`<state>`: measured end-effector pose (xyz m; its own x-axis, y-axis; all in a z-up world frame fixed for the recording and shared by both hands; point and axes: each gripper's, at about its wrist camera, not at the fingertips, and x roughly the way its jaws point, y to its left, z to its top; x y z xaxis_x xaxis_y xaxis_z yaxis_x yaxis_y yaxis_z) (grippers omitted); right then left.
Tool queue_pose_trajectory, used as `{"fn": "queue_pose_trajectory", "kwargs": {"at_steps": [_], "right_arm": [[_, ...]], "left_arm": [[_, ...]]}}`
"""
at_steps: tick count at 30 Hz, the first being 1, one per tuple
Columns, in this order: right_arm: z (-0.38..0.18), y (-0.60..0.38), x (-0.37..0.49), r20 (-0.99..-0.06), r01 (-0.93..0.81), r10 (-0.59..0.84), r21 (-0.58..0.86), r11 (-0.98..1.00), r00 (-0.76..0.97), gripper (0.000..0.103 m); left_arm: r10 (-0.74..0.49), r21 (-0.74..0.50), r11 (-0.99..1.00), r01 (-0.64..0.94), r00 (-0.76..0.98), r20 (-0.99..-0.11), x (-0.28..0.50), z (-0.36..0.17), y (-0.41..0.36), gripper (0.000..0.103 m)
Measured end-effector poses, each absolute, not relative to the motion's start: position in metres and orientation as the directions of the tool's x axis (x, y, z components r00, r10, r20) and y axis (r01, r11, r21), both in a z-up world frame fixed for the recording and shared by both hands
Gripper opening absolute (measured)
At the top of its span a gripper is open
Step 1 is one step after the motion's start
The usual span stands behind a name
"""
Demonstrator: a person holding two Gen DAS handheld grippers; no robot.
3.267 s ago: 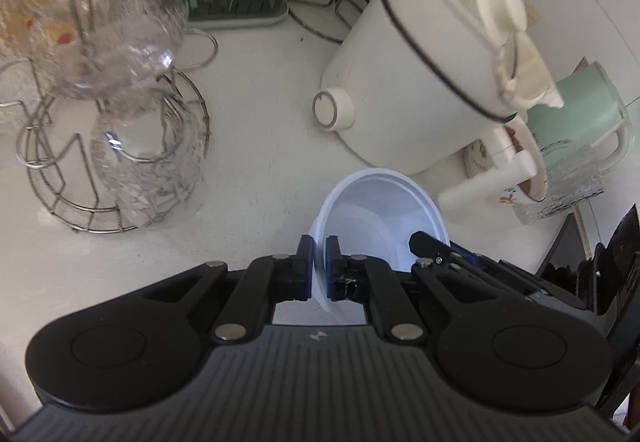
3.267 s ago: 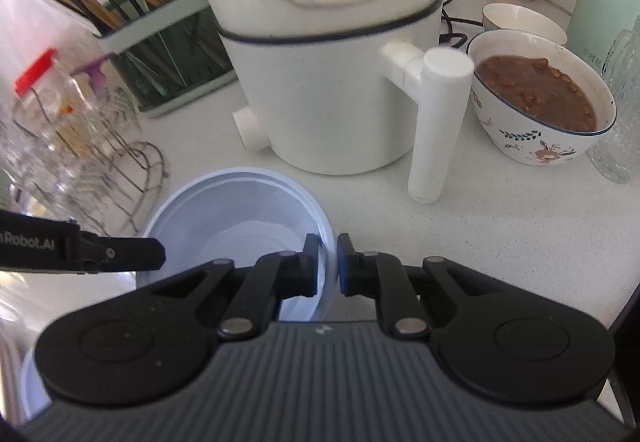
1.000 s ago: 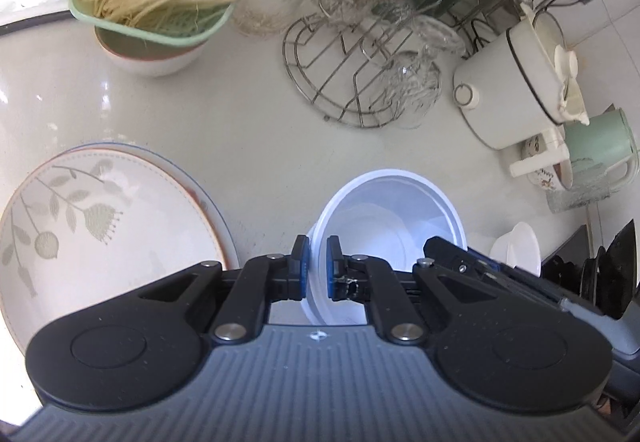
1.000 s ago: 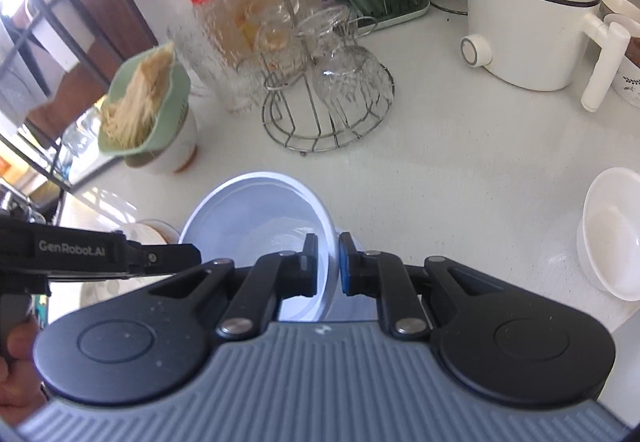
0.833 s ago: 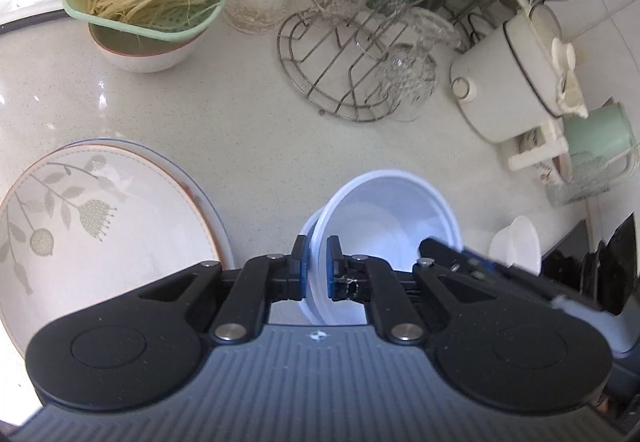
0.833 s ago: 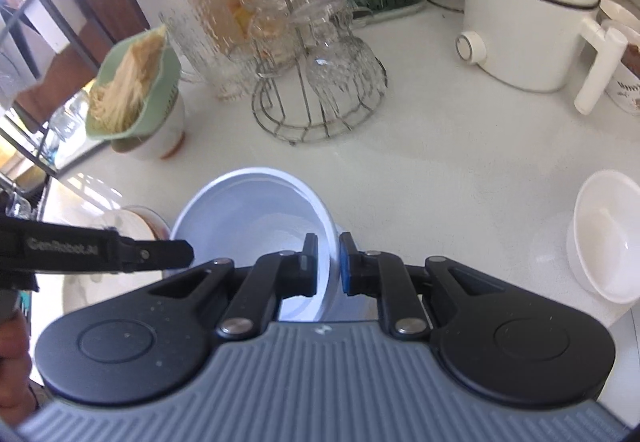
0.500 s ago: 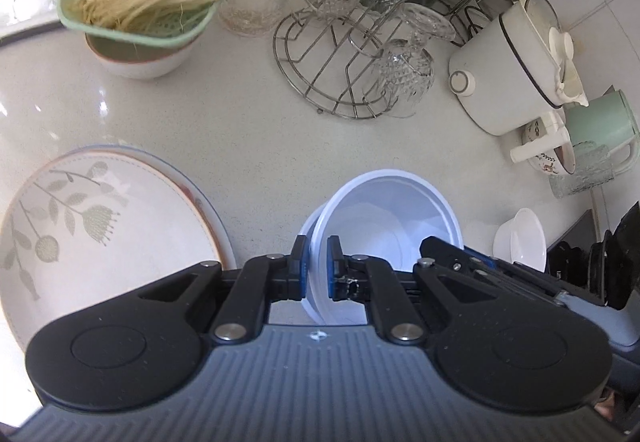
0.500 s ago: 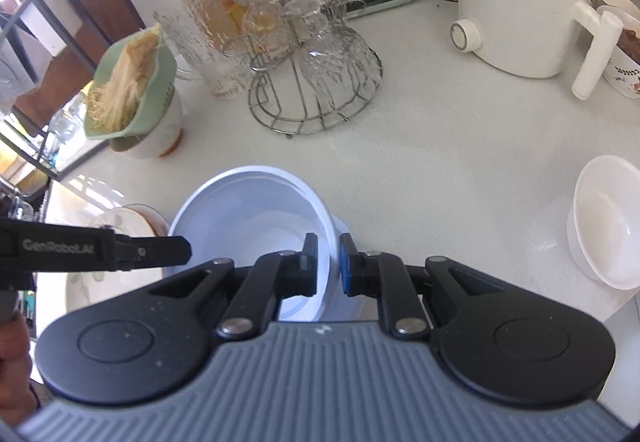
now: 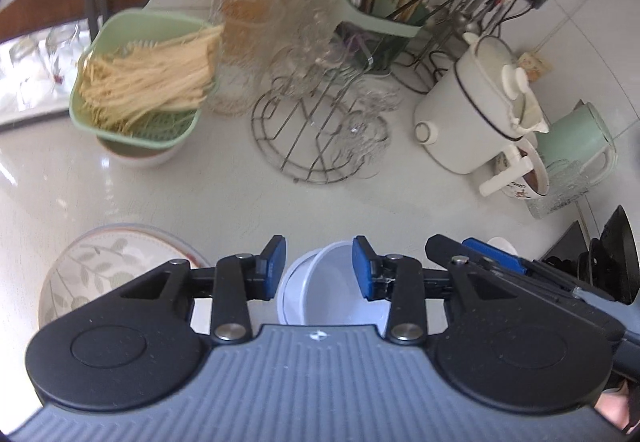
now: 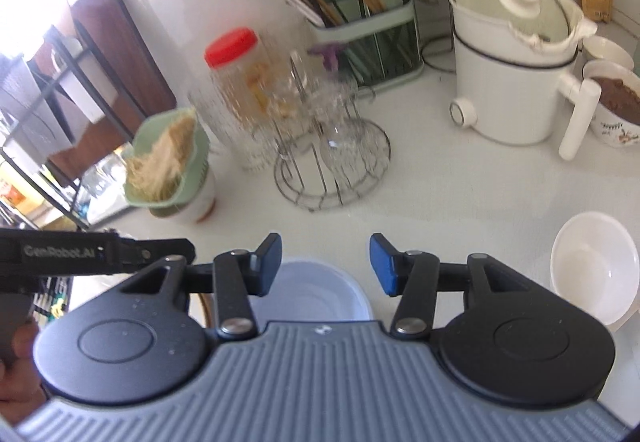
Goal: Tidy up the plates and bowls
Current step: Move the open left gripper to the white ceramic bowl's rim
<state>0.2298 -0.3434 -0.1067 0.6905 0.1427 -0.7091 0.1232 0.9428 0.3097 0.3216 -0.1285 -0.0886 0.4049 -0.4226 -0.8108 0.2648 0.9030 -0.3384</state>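
Left wrist view: your left gripper [image 9: 319,266] has just been opening — its blue pads [image 9: 276,266] stand apart and press on nothing. The white plastic bowl [image 9: 334,288] sits below and between them, on the pale counter [image 9: 224,197], clear of both pads. The leaf-patterned plate [image 9: 86,268] lies just to its left.

Right wrist view: your right gripper [image 10: 325,264] has likewise just been opening — jaws apart, gripping nothing. The white plastic bowl [image 10: 316,292] rests on the counter under the left pad [image 10: 268,264] and the gap, free of both pads. A small white bowl [image 10: 592,266] lies well apart at right.
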Motion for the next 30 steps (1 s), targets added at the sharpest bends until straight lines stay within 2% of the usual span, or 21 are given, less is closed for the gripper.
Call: {"fn": "queue_pose_trajectory", "kwargs": {"at_steps": [6, 16, 30], "right_arm": [[-0.090, -0.346, 0.220, -0.659, 0.134, 0.085, 0.274, 0.952, 0.747, 0.052], [-0.084, -0.371, 0.204, -0.640, 0.201, 0.005, 0.249, 0.948, 0.768, 0.051], [-0.082, -0.409, 0.179, -0.609, 0.255, -0.076, 0.214, 0.943, 0.790, 0.051]], "left_arm": [[-0.409, -0.283, 0.904, 0.320, 0.453, -0.792, 0.315, -0.072, -0.141, 0.042], [-0.397, -0.214, 0.896, 0.389, 0.486, -0.779, 0.307, -0.062, -0.172, 0.042], [-0.444, -0.236, 0.868, 0.437, 0.470, -0.763, 0.298, -0.064, -0.220, 0.042]]}}
